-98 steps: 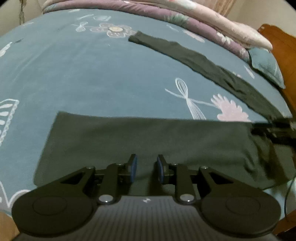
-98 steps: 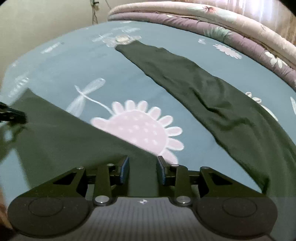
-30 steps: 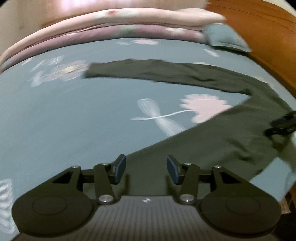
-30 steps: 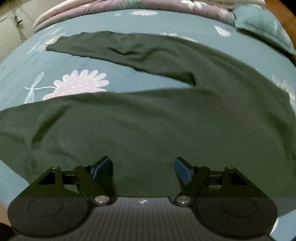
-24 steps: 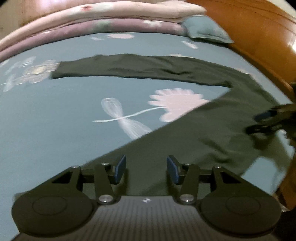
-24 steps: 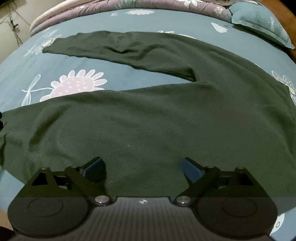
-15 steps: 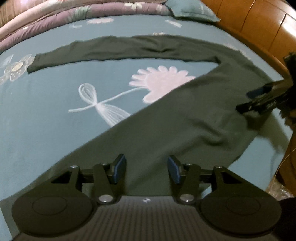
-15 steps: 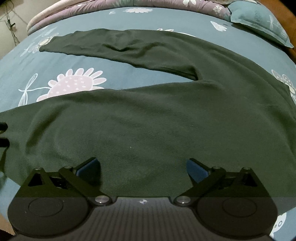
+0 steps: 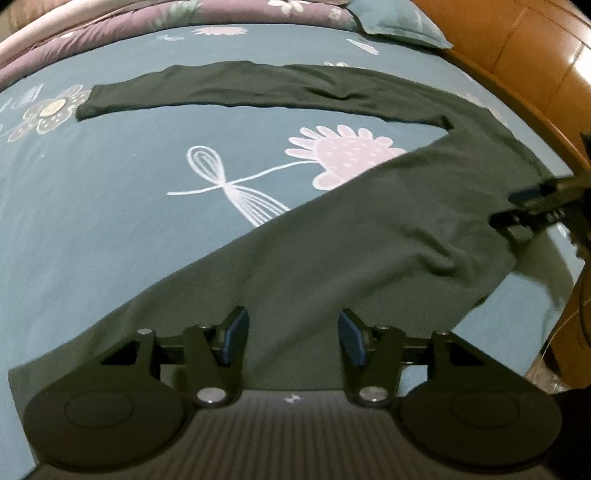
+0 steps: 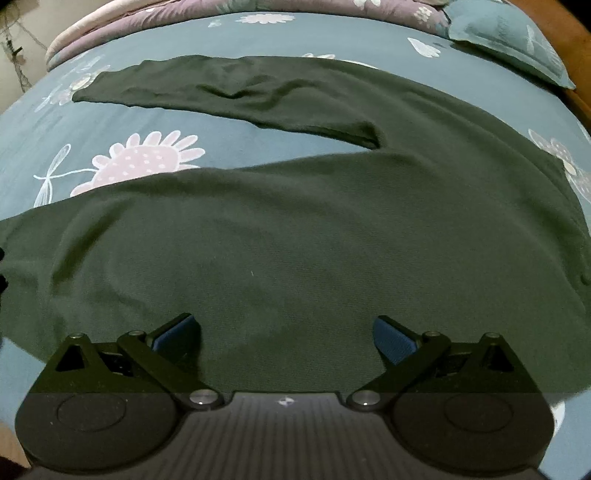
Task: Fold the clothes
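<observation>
A dark green long-sleeved top (image 9: 369, 240) lies flat on the teal flowered bedsheet (image 9: 110, 192), with one sleeve (image 9: 258, 92) stretched out to the left at the far side. My left gripper (image 9: 293, 336) hovers over the top's near hem; its jaws are opening and the pads press on nothing. In the right wrist view the top's body (image 10: 295, 240) fills the middle and the sleeve (image 10: 240, 92) runs left behind it. My right gripper (image 10: 286, 336) stands wide open just above the cloth, holding nothing. It also shows in the left wrist view as the right gripper (image 9: 535, 206) over the top's right edge.
Folded quilts (image 10: 221, 7) are stacked along the bed's far side. A teal pillow (image 10: 509, 37) lies at the far right. A wooden headboard (image 9: 517, 55) runs along the right of the left wrist view, and the bed's edge drops off near it.
Both pairs of jaws have spread wider, the right to its full width. The left view has swung down and right over the top, which lies still on the sheet.
</observation>
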Motion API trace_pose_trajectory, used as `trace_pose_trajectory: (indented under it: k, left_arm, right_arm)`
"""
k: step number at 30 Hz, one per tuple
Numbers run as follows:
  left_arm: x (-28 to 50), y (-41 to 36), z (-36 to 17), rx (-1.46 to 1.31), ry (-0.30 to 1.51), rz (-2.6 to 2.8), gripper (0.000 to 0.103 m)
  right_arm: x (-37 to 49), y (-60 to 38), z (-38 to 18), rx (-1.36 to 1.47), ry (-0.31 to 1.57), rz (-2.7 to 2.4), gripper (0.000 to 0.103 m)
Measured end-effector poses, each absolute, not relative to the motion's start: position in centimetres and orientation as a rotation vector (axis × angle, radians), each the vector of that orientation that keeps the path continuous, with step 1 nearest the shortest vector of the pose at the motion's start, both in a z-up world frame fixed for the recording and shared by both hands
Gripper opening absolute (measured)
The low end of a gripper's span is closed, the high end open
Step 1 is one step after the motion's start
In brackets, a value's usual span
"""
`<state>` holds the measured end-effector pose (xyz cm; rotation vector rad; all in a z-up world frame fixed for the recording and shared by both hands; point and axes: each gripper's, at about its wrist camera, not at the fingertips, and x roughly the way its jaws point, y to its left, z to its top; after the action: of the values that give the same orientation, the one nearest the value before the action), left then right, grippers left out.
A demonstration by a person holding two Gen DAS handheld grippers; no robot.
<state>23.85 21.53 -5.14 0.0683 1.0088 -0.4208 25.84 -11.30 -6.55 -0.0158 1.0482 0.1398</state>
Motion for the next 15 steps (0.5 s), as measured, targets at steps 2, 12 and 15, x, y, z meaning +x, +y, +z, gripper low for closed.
trace_pose_trajectory:
  k: [2, 12, 15]
  left_arm:
    - [23.9, 21.3, -4.8, 0.073, 0.998, -0.405, 0.056]
    - [23.7, 18.2, -2.9, 0.079, 0.937, -0.384, 0.056]
    - [23.0, 17.6, -2.6, 0.073, 0.938, -0.341, 0.057]
  right_arm:
    - [25.4, -12.3, -5.7, 0.01, 1.034, 0.128, 0.103]
    - [24.6, -21.6, -2.7, 0.163, 0.873, -0.07, 0.103]
    - [24.9, -23.9, -2.0, 0.202, 0.825, -0.064, 0.103]
